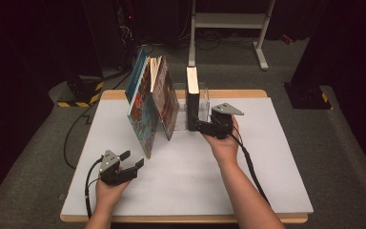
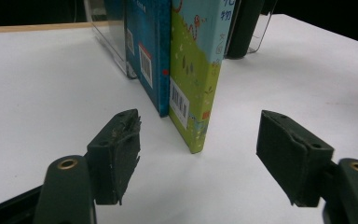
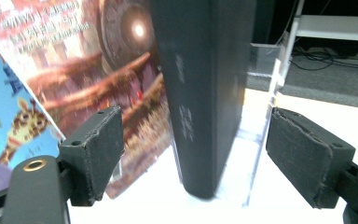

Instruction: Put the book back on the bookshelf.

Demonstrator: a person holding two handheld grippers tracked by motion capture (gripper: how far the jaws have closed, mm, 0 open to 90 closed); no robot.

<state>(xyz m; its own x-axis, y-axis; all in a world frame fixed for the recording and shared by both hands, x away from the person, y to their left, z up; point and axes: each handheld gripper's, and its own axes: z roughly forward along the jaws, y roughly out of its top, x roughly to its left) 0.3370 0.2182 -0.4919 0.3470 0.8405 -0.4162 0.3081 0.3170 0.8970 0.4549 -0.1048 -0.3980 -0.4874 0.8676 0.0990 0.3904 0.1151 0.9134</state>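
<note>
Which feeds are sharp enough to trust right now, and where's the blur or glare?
High view: dim, dark surround, soft overall; the white table is the bright patch. Left gripper view: crisp, barcodes on the green book readable. Right gripper view: blurred, the black book and the red cover smeared, the clear stand faintly glinting.

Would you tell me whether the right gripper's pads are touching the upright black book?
Apart: the right gripper view shows clear gaps between both pads and the black book.
</note>
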